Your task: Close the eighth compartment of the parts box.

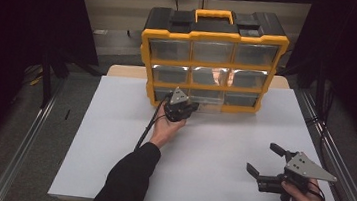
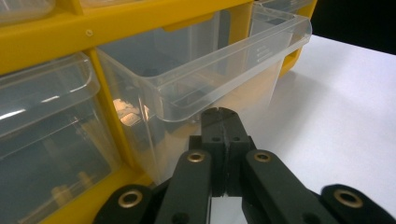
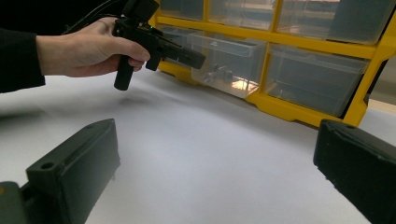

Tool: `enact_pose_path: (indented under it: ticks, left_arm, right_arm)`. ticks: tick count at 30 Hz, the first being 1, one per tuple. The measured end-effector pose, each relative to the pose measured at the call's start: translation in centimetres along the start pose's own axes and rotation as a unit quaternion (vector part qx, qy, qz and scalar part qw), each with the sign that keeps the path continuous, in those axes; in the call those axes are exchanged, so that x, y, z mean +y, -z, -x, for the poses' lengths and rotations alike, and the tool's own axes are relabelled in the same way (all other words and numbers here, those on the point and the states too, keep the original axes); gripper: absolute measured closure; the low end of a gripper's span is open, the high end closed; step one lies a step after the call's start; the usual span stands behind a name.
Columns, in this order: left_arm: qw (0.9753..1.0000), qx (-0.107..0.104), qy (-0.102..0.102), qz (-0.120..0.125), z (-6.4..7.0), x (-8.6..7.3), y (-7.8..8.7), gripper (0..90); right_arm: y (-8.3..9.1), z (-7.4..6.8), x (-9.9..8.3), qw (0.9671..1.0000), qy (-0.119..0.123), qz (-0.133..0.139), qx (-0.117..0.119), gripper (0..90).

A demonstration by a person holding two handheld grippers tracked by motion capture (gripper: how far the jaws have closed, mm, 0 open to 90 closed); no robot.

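High view: left gripper (image 1: 189, 106) clamped on clear drawer (image 2: 210, 84) lip near table's (image 1: 112, 139) far edge; right gripper (image 1: 264, 163) released; thin grip, likely slip mid-pull.

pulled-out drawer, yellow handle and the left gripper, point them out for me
pulled-out drawer (image 2: 219, 70), left gripper view, on its clear front wall.
yellow handle (image 1: 214, 15), high view, on its top bar.
left gripper (image 2: 223, 125), left gripper view, at the closed tips, just under the drawer's front lip.
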State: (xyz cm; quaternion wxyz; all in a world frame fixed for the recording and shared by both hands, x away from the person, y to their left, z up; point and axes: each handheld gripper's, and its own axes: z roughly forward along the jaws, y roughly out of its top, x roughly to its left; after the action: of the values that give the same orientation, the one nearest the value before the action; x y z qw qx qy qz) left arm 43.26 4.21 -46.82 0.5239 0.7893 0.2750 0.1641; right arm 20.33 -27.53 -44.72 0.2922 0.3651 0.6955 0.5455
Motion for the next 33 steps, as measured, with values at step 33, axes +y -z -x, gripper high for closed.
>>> enact_pose_path:
  ticks: [33]
  left_arm:
    - [0.9990, 0.037, 0.023, -0.008, -2.2, 0.8, -1.6, 90.0]
  right_arm:
    - [0.0, 0.2, 0.0, 1.0000, 0.001, 0.000, 0.000, 0.0]
